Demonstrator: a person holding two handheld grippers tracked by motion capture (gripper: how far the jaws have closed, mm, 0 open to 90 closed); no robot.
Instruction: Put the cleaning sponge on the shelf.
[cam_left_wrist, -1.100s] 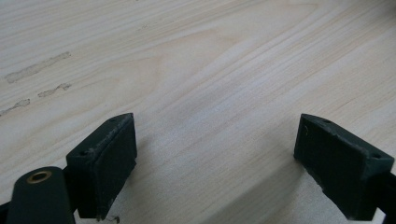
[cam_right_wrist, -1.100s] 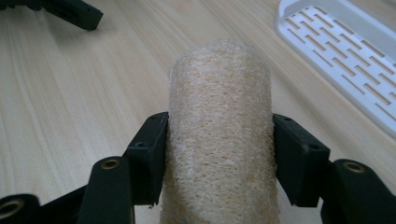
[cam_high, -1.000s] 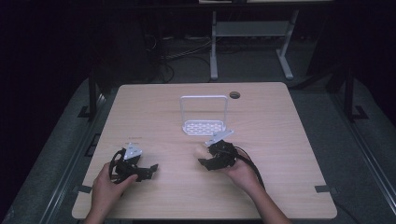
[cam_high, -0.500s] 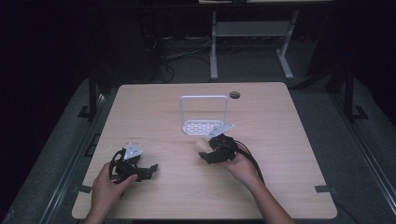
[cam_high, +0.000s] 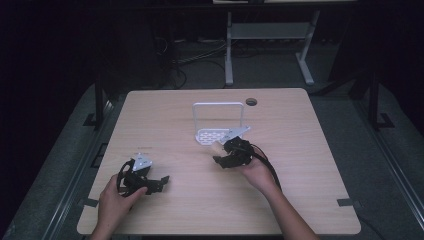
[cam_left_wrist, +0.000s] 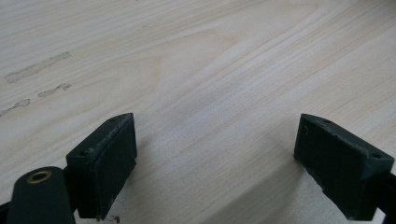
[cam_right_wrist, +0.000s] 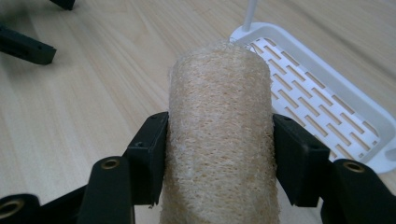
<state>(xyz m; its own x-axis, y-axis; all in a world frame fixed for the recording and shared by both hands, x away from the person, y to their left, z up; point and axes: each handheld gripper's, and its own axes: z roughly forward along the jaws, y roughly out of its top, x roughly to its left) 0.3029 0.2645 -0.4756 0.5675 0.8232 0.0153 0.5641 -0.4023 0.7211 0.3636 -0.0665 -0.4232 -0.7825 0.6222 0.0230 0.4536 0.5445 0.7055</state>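
The right gripper (cam_right_wrist: 219, 158) clamps a tan loofah sponge (cam_right_wrist: 219, 140), a jaw pressed into each flank (the fibres bulge a little past the pads). In the high view the sponge (cam_high: 216, 148) hangs over the table (cam_high: 300, 200) at about 7 o'clock of the white slotted rack (cam_high: 212, 135), just beside its front edge; the rack's tray holds nothing. The left gripper (cam_left_wrist: 219, 163), at 8 o'clock from the rack and well apart, stands with jaws spread wide over bare wood.

- The tan, coarse-fibred loofah cylinder (cam_right_wrist: 219, 135) is cut off at the right gripper view's bottom edge.
- The white slotted plastic rack (cam_right_wrist: 322, 93) behind it runs off the right edge, its upright wire frame cropped at the top.
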